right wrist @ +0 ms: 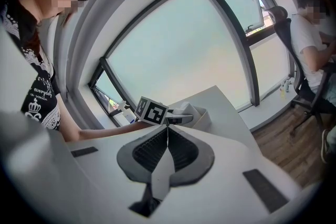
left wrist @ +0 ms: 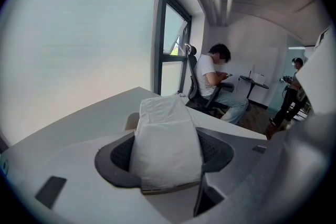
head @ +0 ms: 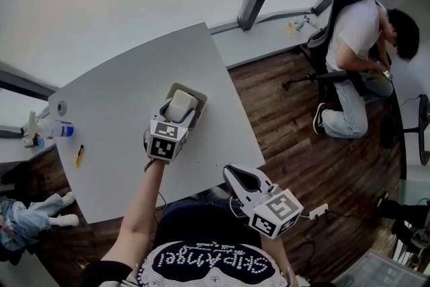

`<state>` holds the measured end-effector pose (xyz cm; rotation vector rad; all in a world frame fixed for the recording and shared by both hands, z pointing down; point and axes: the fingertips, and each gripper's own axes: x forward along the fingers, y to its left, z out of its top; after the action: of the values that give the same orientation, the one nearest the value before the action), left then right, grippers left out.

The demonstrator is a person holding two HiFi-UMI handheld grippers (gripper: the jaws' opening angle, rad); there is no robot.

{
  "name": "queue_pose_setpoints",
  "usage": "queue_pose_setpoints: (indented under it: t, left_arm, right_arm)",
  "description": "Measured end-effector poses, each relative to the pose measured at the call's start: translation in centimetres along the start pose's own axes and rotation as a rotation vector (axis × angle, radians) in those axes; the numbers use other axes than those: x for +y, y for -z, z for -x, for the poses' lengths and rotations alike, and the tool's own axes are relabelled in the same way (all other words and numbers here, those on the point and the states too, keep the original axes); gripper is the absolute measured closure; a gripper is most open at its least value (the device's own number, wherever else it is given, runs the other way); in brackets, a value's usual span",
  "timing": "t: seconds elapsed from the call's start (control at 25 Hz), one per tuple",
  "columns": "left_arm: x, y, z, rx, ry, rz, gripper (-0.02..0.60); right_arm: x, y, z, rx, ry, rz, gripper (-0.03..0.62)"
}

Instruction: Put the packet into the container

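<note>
My left gripper (head: pixel 176 115) is shut on a white packet (left wrist: pixel 167 142), which stands up between its jaws. In the head view the packet (head: pixel 181 104) hangs just over the open beige container (head: pixel 199 97) in the middle of the grey table (head: pixel 114 104). Behind the packet, part of the container's rim (left wrist: pixel 131 121) shows in the left gripper view. My right gripper (head: pixel 242 179) is off the table's near edge, low and to the right, shut with nothing in it (right wrist: pixel 167 139). From the right gripper view I see the left gripper (right wrist: pixel 176 119) at the container (right wrist: pixel 202 119).
A white bottle (head: pixel 59 130), a small roll (head: pixel 62 107) and a yellow pen (head: pixel 79 155) lie at the table's left end. A seated person (head: pixel 359 50) in an office chair is at the far right on the wooden floor. Windows run behind the table.
</note>
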<state>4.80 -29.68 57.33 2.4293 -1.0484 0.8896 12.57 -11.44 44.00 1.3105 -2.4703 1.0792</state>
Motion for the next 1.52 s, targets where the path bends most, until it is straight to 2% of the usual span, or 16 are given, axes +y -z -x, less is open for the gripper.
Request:
queue_pose_setpoints:
  t: [0.24,0.48,0.96,1.2,1.52]
  left_arm:
    - [-0.5,0.2,-0.2,0.020,0.000,-0.041,0.303]
    - [0.0,-0.7,0.1,-0.023,-0.006,-0.013,0.292]
    - [0.2,-1.5,0.2,-0.037,-0.004,-0.019,0.291]
    - [1.1,-2.4,1.7,-0.081,-0.026,-0.012,0.291]
    - [2.8,-5.6,5.3,-0.197,-0.078,0.024,0.292]
  right_arm:
    - [0.0,0.1,0.0,-0.002,-0.007,0.004,0.579]
    - [0.1,0.1,0.1,0.002,0.006,-0.007,0.579]
    - [0.5,0.1,-0.2,0.003,-0.006,0.006,0.579]
    - [1.0,0.3,-0.6,0.005,-0.019,0.020,0.579]
    - [2.0,0.1,-1.2,0.018,-0.041,0.041,0.579]
